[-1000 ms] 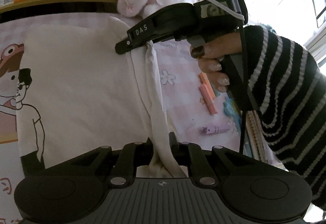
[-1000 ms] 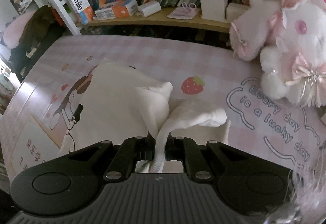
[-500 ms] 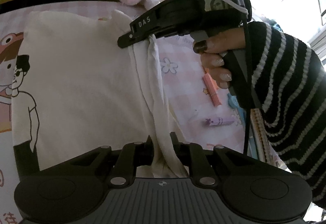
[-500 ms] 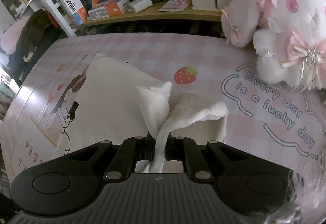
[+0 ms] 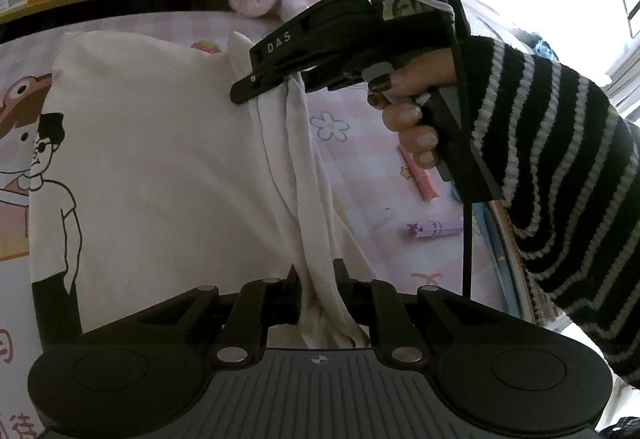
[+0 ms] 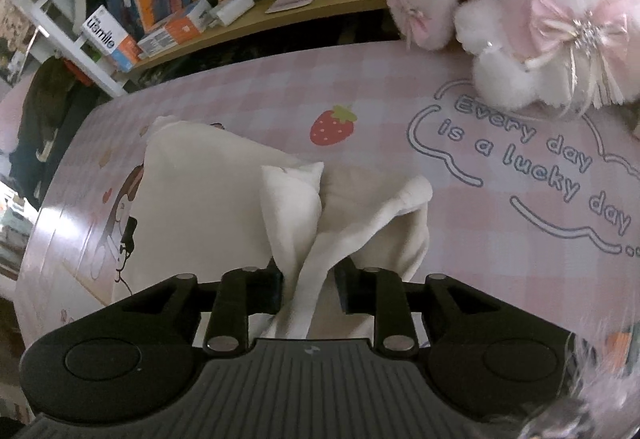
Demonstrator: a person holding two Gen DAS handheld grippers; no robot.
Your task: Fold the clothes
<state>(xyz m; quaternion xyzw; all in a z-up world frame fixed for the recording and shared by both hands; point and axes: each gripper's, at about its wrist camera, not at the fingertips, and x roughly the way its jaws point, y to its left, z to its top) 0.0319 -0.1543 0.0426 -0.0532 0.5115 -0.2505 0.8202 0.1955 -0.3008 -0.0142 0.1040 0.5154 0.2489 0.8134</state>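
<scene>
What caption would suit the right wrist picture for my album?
Right gripper, jaws opening, white garment bunched between them on a pink checked table mat.

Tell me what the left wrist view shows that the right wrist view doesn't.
Left wrist only: the right gripper from outside, in a hand with a striped sleeve, and the left gripper clamping a bunched fabric edge. Right wrist only: the printed strawberry in full, and the right gripper's jaws opening around the fabric. Both: the white garment on the pink mat.
</scene>
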